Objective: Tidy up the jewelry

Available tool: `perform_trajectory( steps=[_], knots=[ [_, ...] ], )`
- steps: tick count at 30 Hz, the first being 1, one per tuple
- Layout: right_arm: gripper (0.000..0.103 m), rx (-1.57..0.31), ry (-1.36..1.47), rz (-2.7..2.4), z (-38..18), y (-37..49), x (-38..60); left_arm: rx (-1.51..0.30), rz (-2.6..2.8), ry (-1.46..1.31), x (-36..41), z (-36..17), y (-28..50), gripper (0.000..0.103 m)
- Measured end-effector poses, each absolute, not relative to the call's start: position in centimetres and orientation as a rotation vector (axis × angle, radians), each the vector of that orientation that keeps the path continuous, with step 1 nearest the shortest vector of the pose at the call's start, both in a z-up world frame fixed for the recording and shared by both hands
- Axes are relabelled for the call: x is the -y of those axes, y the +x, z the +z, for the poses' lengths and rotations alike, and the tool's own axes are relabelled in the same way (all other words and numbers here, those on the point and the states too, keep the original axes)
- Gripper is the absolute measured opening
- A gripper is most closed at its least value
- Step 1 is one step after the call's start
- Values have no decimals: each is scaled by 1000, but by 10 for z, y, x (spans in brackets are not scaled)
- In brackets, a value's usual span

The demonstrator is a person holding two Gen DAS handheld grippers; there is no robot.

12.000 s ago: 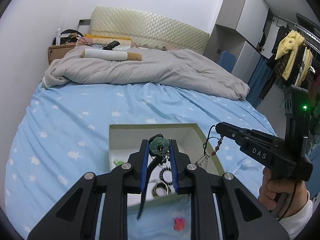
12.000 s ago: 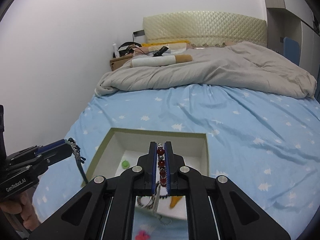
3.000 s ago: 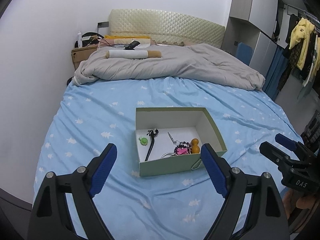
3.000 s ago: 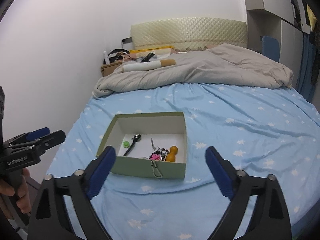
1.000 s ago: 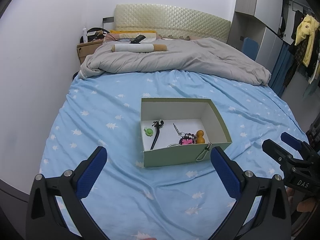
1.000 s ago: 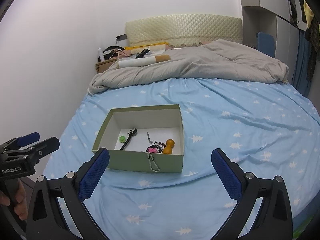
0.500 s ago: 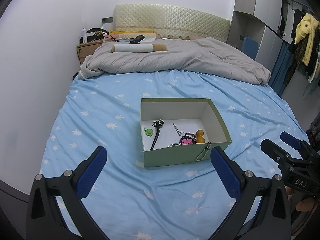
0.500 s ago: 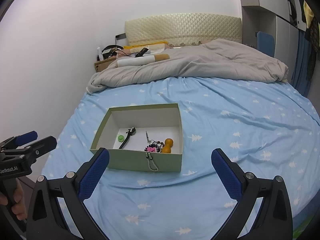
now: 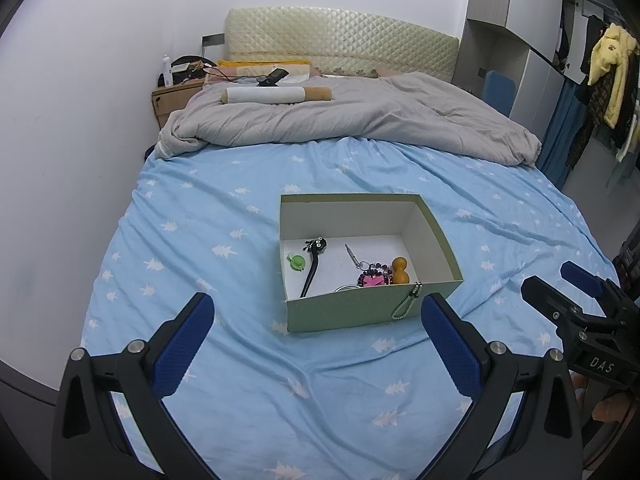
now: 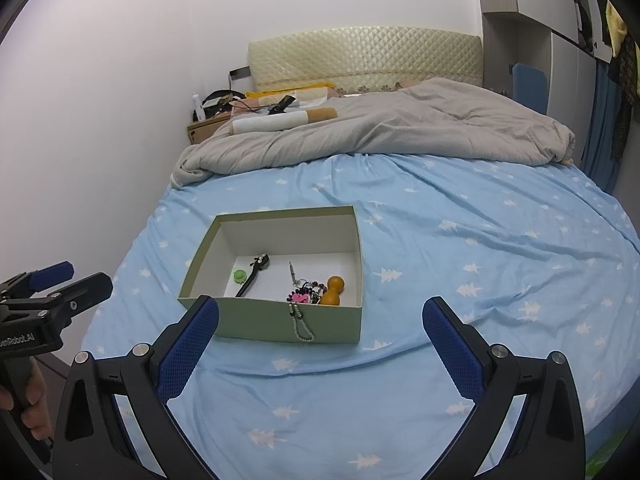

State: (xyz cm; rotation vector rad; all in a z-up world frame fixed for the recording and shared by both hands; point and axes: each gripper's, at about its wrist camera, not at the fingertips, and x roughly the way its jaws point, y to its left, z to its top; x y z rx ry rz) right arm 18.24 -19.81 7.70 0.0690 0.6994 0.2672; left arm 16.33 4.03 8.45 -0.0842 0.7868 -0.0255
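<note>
A pale green box (image 9: 352, 312) (image 10: 260, 324) sits open on the blue star-print bedsheet. Inside lie a green charm (image 9: 297, 262) (image 10: 239, 276), a black strap piece (image 9: 313, 266) (image 10: 253, 274), a pink beaded trinket (image 9: 374, 279) (image 10: 302, 296) and an orange gourd (image 9: 400, 271) (image 10: 334, 290). A bead chain (image 9: 406, 306) (image 10: 300, 324) hangs over the box's front wall. My left gripper (image 9: 318, 340) (image 10: 60, 280) and right gripper (image 10: 320, 344) (image 9: 560, 284) both hover back from the box, open and empty.
A grey duvet (image 9: 340, 120) is bunched across the far half of the bed, with a rolled towel (image 9: 276, 94) on it. A nightstand (image 9: 172, 98) stands by the left wall. Wardrobes and hanging clothes (image 9: 612, 68) line the right side.
Twelve seconds ago both grippers were shut on jewelry over the box. Now the pieces lie in the box and both grippers are open and drawn back. The last half second shows almost no movement.
</note>
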Motion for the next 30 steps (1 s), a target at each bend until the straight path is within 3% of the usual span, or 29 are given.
perform_trajectory(
  steps=[30],
  knots=[
    [103,-705,64,274,79,181,194,-792,-32,-78,-41,88,164,103]
  ],
)
